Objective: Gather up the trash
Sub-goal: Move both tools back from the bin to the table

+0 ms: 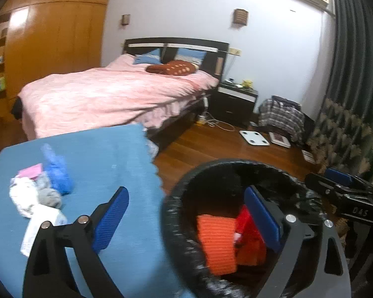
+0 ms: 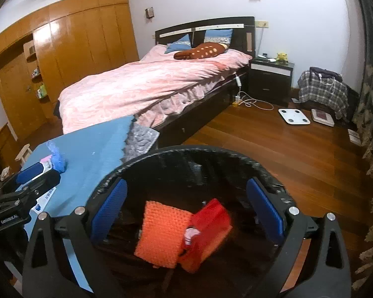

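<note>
Jaws of the left gripper (image 1: 186, 219) stand wide apart in the left wrist view, pads touching nothing; no item is between them. Its left pad hangs over the blue-covered surface (image 1: 107, 154), its right pad over the mouth of the black-lined trash bin (image 1: 172, 228). Inside the bin lie an orange knitted piece (image 1: 216, 241), long axis running roughly up the picture, and a red item (image 1: 248, 243) against its right side. On the surface, left of the gripper, sits a loose pile of trash (image 1: 34, 198): white and grey crumpled pieces, a pink scrap, and a blue plastic wad (image 1: 57, 173) with its long axis pointing away from the camera. The right gripper (image 1: 345, 193) shows at the right edge, beyond the bin rim.

Right wrist view: the right gripper (image 2: 186, 211) also stands wide apart and holds nothing, both pads above the bin (image 2: 236, 152) opening. The orange knitted piece (image 2: 164, 233) lies below, tilted, long axis near vertical in the picture; the red item (image 2: 209, 231) leans on its right edge, touching it. The left gripper (image 2: 24, 181) shows at left over the surface (image 2: 99, 144), just beside the blue plastic wad (image 2: 57, 160).
</note>
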